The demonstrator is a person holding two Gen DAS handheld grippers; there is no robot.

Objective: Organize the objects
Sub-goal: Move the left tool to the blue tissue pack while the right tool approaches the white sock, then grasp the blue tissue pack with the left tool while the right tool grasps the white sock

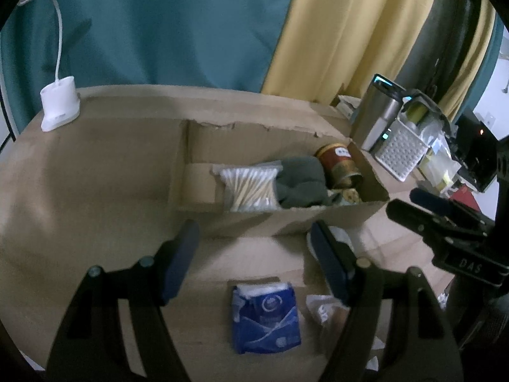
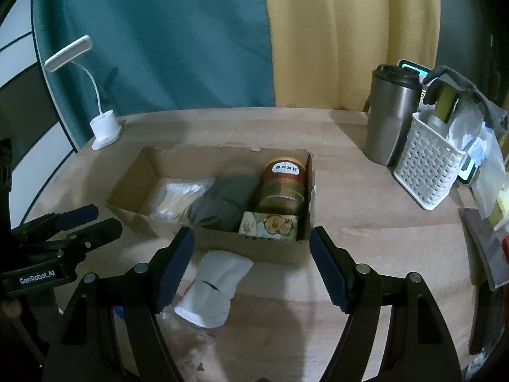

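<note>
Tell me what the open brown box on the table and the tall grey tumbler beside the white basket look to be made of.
Open brown box: corrugated cardboard, matte, judging by its ragged torn rim and folded flaps. Tall grey tumbler: probably brushed stainless steel, given its dull metallic sheen; its dark lid looks like plastic, though that is less certain.

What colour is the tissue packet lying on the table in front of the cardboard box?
Blue with white print; the tissue packet shows best in the left wrist view.
</note>
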